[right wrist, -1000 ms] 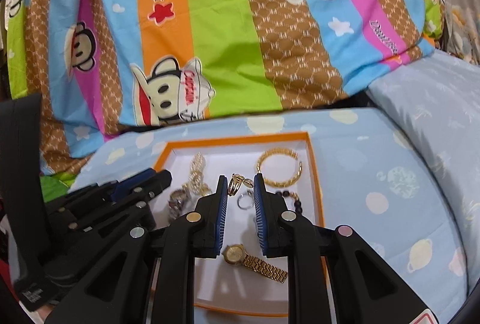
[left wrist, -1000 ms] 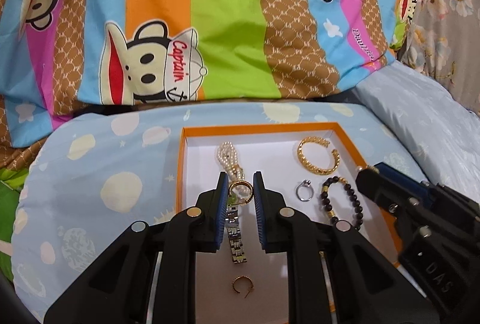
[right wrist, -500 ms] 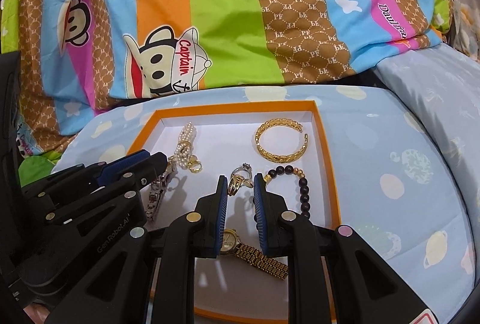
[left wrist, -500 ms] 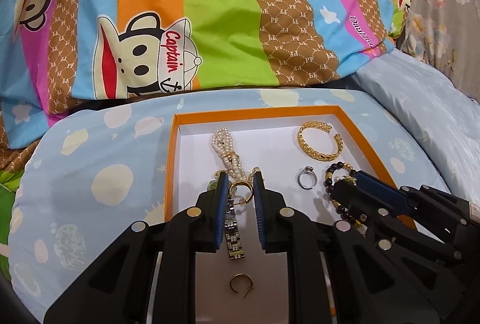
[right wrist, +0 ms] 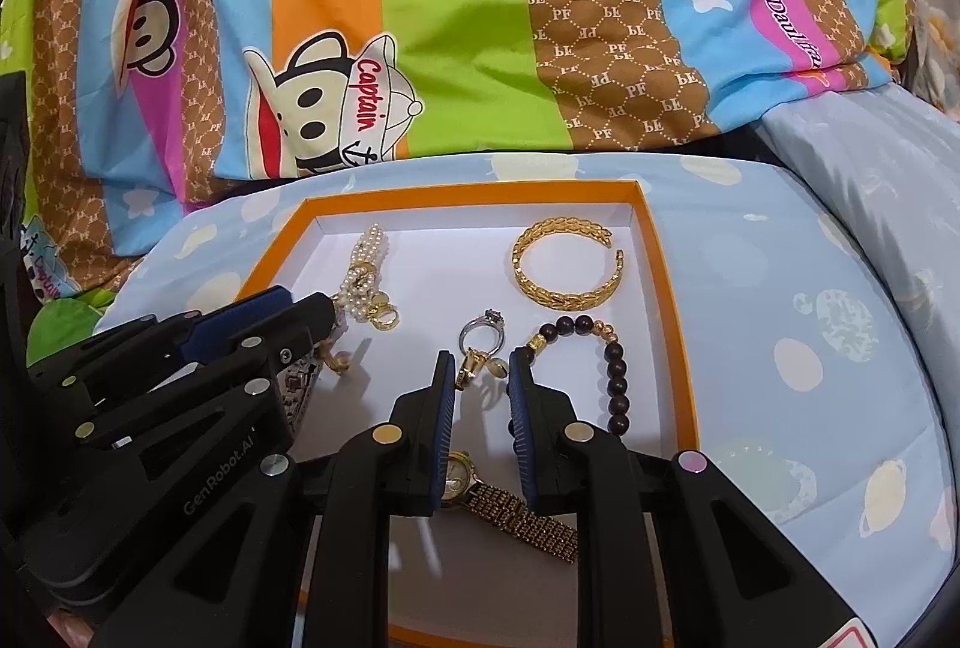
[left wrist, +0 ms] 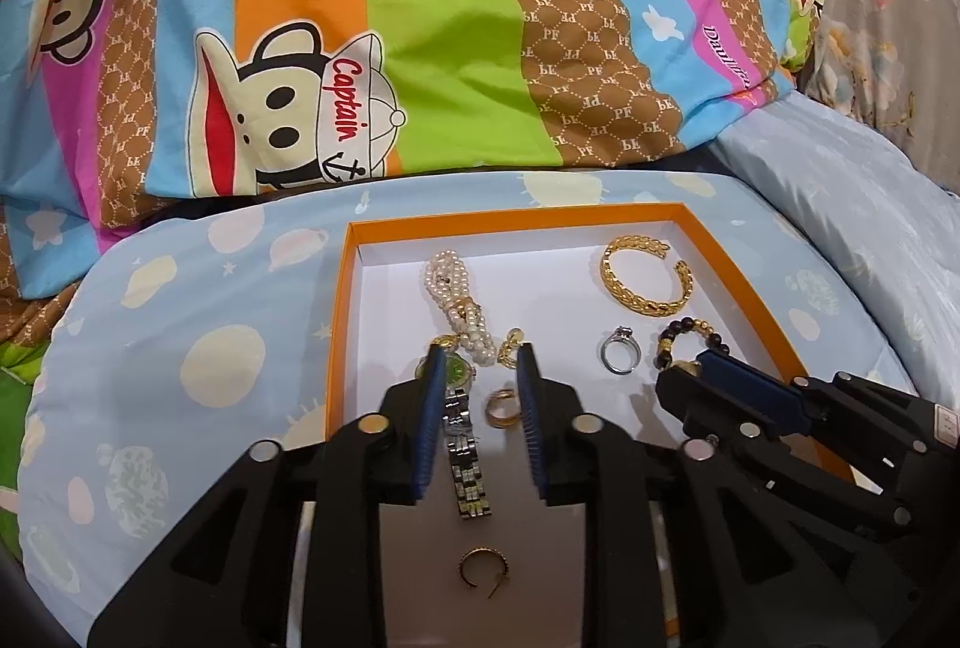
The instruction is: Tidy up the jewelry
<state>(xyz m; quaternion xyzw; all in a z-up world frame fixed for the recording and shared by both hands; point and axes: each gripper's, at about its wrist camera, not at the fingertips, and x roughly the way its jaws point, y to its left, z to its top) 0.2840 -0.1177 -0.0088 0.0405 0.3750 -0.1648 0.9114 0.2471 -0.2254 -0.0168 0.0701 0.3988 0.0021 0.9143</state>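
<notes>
An orange-rimmed white box (left wrist: 339, 324) (right wrist: 672, 324) holds jewelry. My left gripper (left wrist: 478, 360) has its jaws apart; a gold ring (left wrist: 503, 408) lies loose on the box floor between them, beside a silver watch (left wrist: 465, 444). My right gripper (right wrist: 480, 366) holds a gold earring (right wrist: 474, 367) between its jaws, which stand slightly apart; it hangs against the left pad. A pearl bracelet (left wrist: 453, 303), gold bangle (left wrist: 645, 276), silver ring (left wrist: 618, 354), dark bead bracelet (right wrist: 606, 366), gold watch (right wrist: 510, 504) and gold hoop (left wrist: 483, 570) lie in the box.
The box sits on a light blue pillow (left wrist: 180, 348) with planet prints. A striped monkey-print blanket (left wrist: 420, 18) rises behind it. A pale blue pillow (left wrist: 870, 228) lies at the right. The two grippers are close together over the box.
My left gripper has opened and dropped the gold ring onto the box floor. My right gripper has moved lower into the box, still carrying the gold earring.
</notes>
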